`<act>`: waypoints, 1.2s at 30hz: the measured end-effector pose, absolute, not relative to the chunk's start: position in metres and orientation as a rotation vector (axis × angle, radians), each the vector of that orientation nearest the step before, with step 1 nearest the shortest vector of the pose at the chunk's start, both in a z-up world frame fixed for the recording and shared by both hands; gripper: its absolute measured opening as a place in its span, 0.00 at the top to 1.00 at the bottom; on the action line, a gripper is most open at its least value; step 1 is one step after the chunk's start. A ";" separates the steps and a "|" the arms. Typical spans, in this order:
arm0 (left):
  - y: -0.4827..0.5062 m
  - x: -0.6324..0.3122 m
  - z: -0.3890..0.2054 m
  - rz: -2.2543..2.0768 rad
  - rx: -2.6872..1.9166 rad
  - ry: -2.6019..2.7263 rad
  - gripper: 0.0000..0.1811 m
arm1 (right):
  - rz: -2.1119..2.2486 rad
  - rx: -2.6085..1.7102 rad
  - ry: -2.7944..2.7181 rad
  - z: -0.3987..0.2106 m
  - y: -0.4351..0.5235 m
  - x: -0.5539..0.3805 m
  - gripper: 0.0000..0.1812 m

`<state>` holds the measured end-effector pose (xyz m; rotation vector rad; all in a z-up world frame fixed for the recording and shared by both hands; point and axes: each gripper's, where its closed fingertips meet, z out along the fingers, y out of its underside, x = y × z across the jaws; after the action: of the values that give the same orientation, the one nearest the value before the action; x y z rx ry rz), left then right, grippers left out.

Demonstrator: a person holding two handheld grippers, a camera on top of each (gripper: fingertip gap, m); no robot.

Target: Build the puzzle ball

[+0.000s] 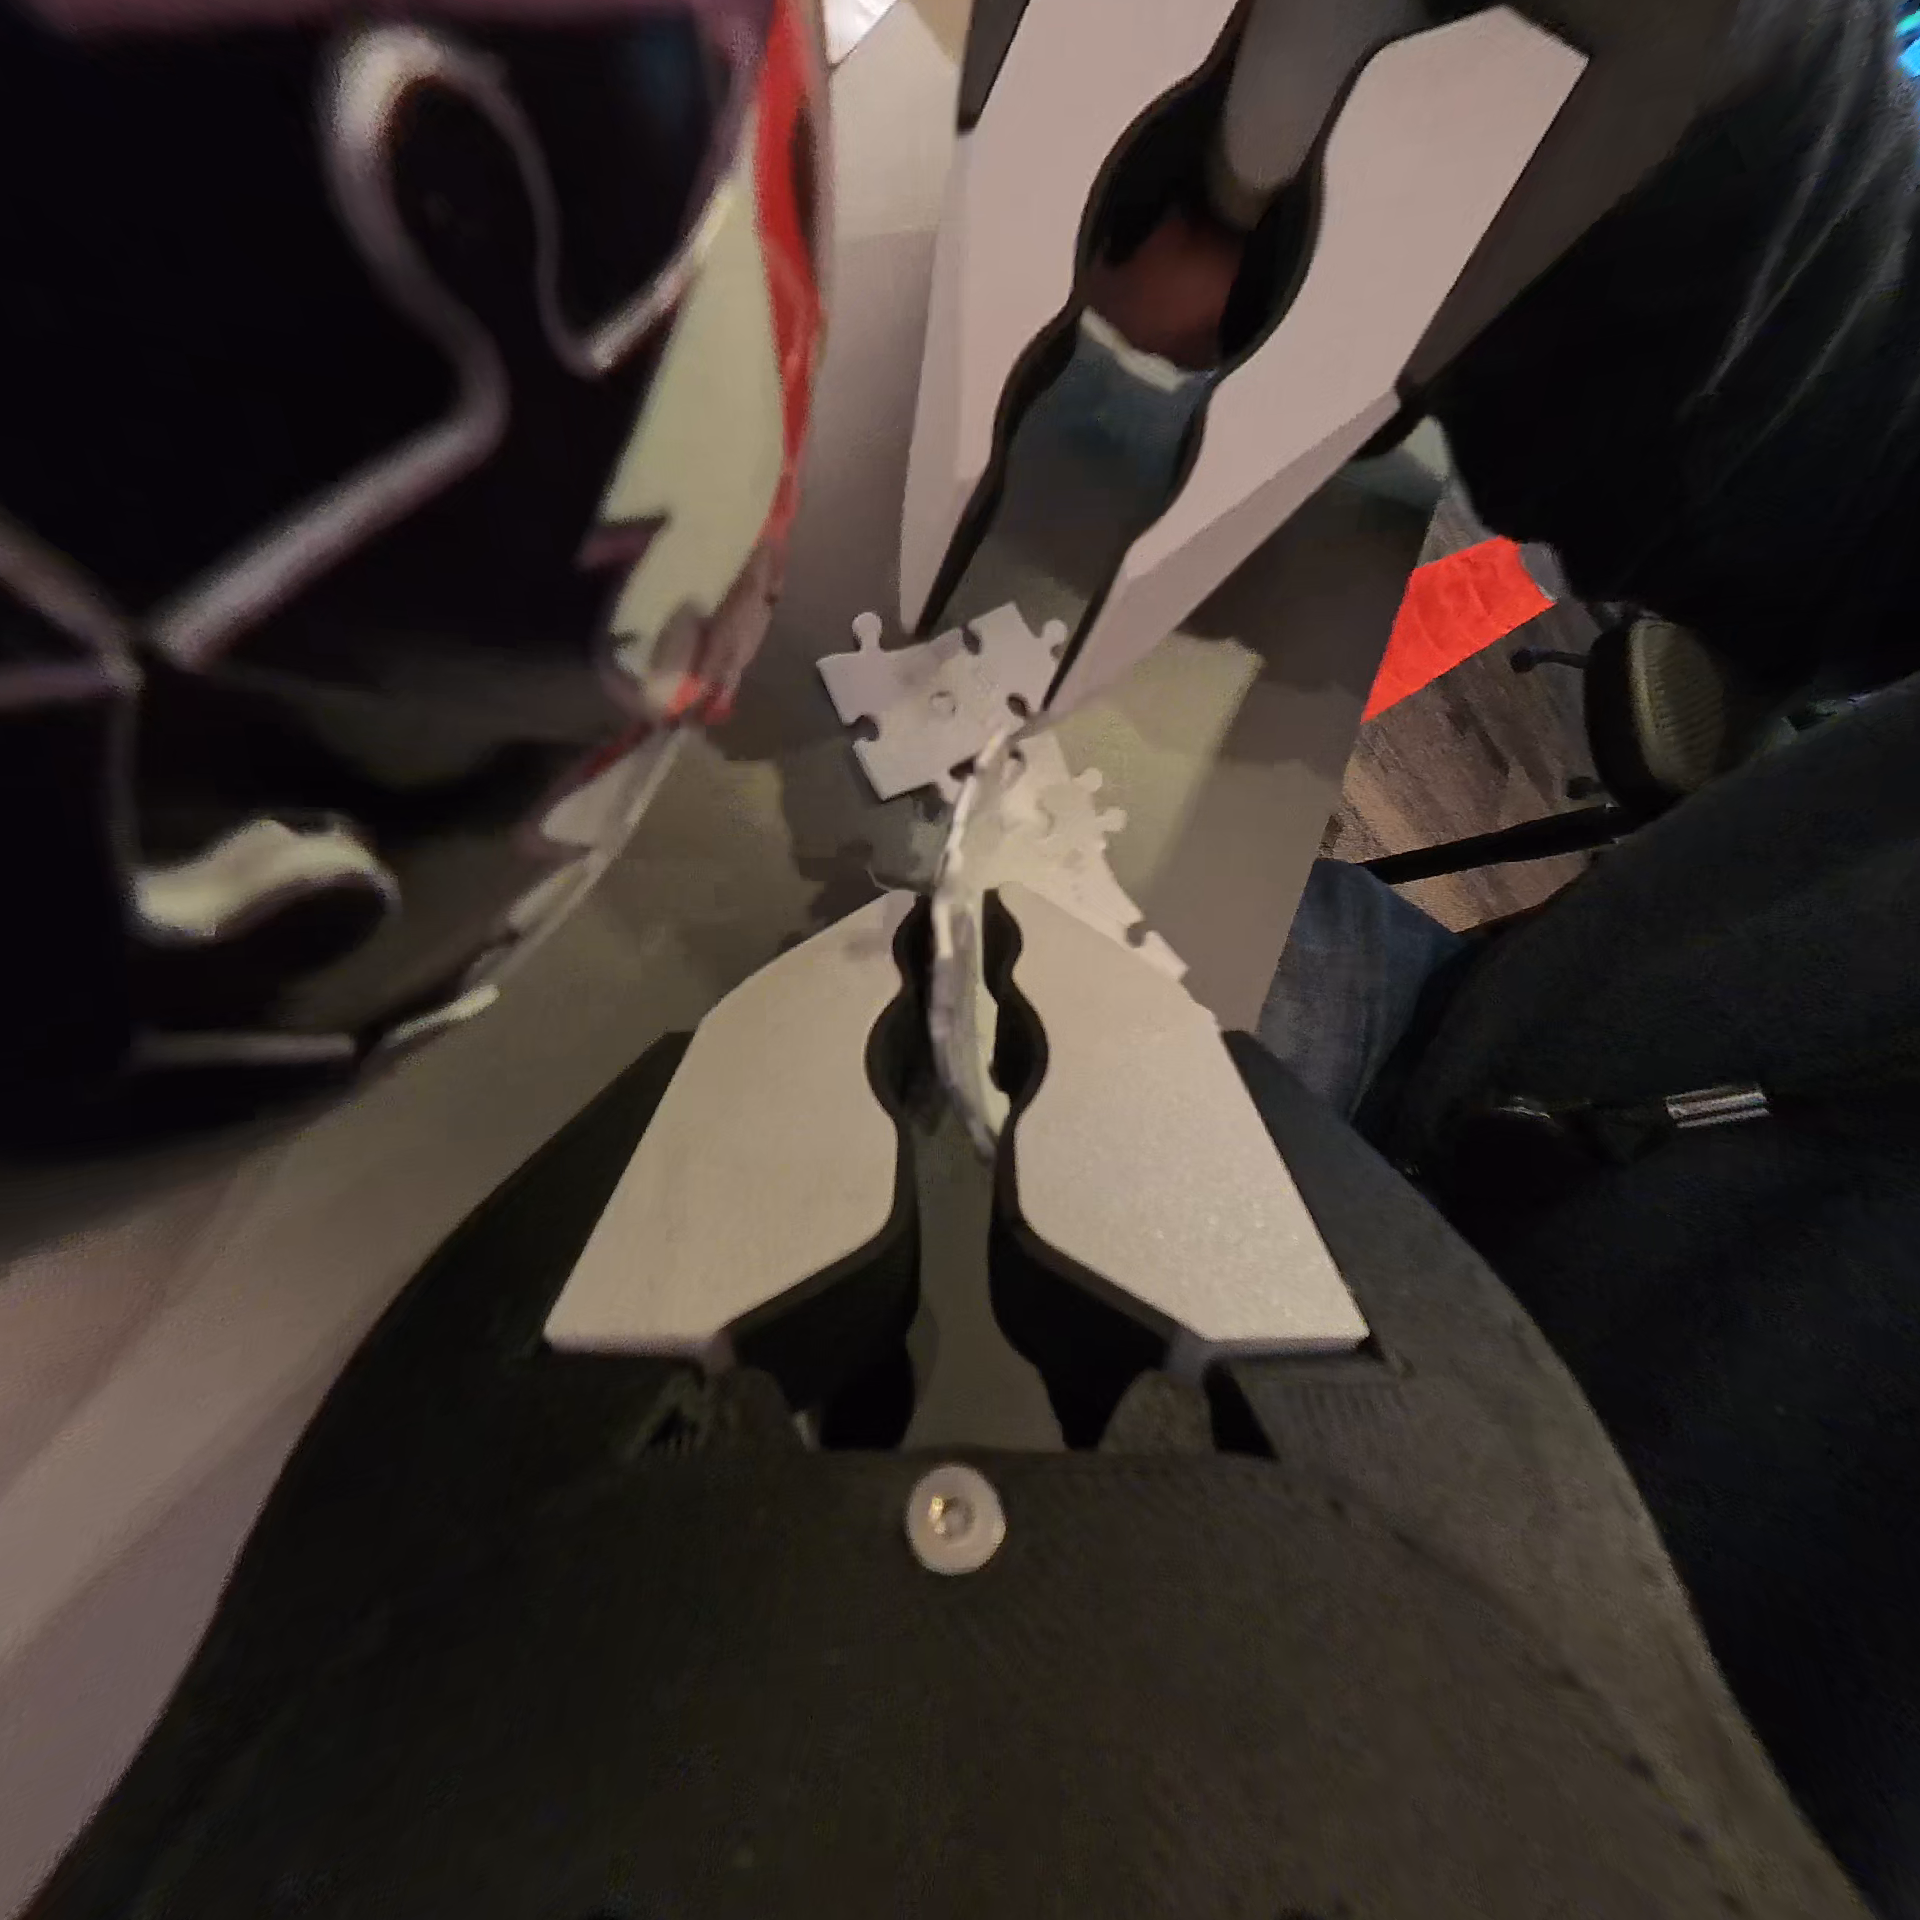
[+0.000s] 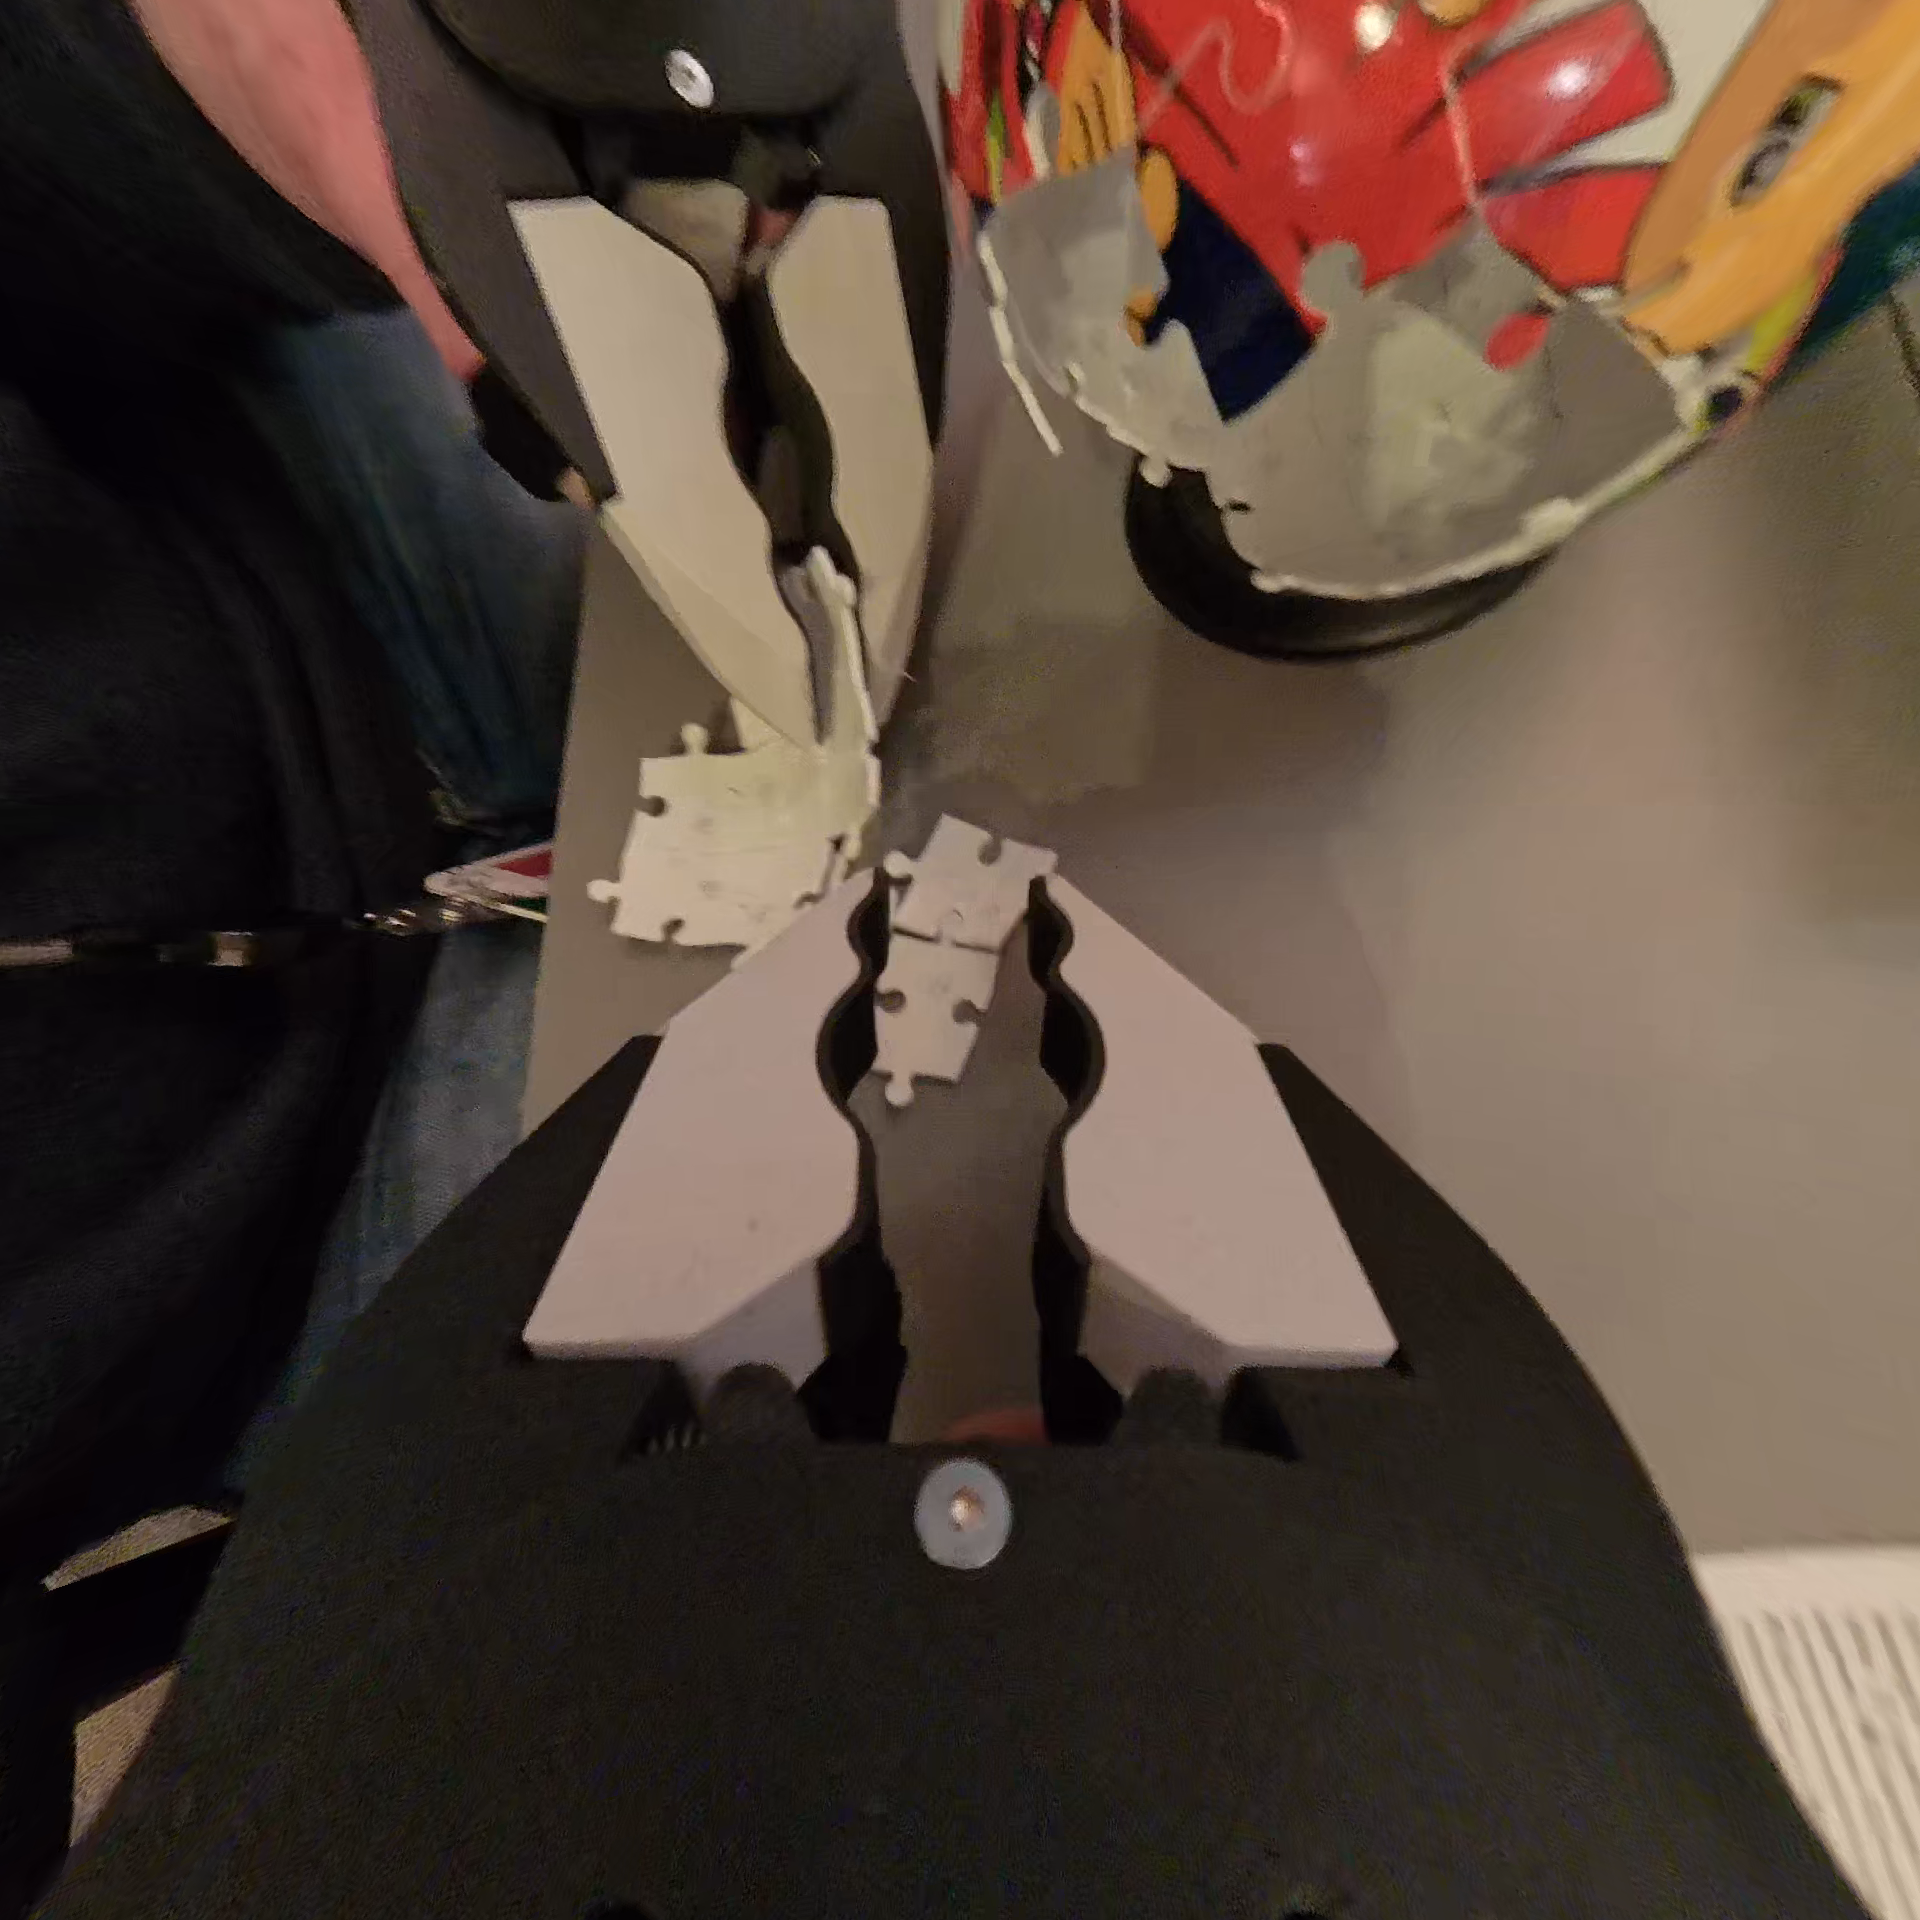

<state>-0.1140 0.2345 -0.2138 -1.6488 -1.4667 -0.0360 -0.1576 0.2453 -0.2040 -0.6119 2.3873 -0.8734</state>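
Observation:
The puzzle ball [image 2: 1403, 208] is a partly built, brightly printed shell with a grey inside, open toward me, at the top right of the right wrist view. In the left wrist view it is a blurred dark mass [image 1: 312, 416] at the left. My left gripper [image 1: 956, 909] is shut on a white cluster of joined puzzle pieces [image 1: 1049, 831], held edge-on. My right gripper [image 2: 961, 883] is shut on a short strip of two joined pieces [image 2: 961, 914]. The two held sets meet tip to tip above the table. The right gripper [image 1: 987, 665] comes in from the top; the left gripper [image 2: 842, 743] from the upper left.
The ball sits on a black round stand [image 2: 1299, 613] on a grey table [image 2: 1455, 1039]. A person in dark clothes [image 2: 156, 727] is close at the left. A white ribbed object [image 2: 1829, 1714] lies at the bottom right. An office chair [image 1: 1652, 707] stands beyond the table. About 5 cm separates my left fingertips from my right.

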 end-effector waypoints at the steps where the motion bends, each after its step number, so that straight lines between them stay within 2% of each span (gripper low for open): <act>1: 0.234 -0.113 -0.214 -0.026 -1.661 -1.472 0.95 | -0.870 -0.605 2.423 -0.205 0.248 -0.162 0.86; 3: 0.233 -0.112 -0.213 -0.024 -1.667 -1.475 0.95 | -0.885 -0.610 2.458 -0.203 0.253 -0.164 0.88; 11: 0.228 -0.106 -0.216 -0.002 -1.702 -1.520 0.97 | -0.933 -0.581 2.544 -0.205 0.267 -0.159 0.88; 20: 0.220 -0.100 -0.215 0.043 -1.721 -1.552 0.89 | -0.926 -0.546 2.683 -0.226 0.248 -0.157 0.82; 24: 0.220 -0.096 -0.218 0.062 -1.743 -1.555 0.90 | -0.933 -0.562 2.705 -0.226 0.239 -0.154 0.90; 36: 0.207 -0.095 -0.212 0.222 -1.794 -1.573 0.90 | -0.976 -0.547 2.694 -0.221 0.232 -0.158 0.99</act>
<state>-0.0947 0.2069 -0.2121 -1.7940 -1.5731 0.2216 -0.1579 0.2321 -0.2215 -0.5472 2.6941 -0.9764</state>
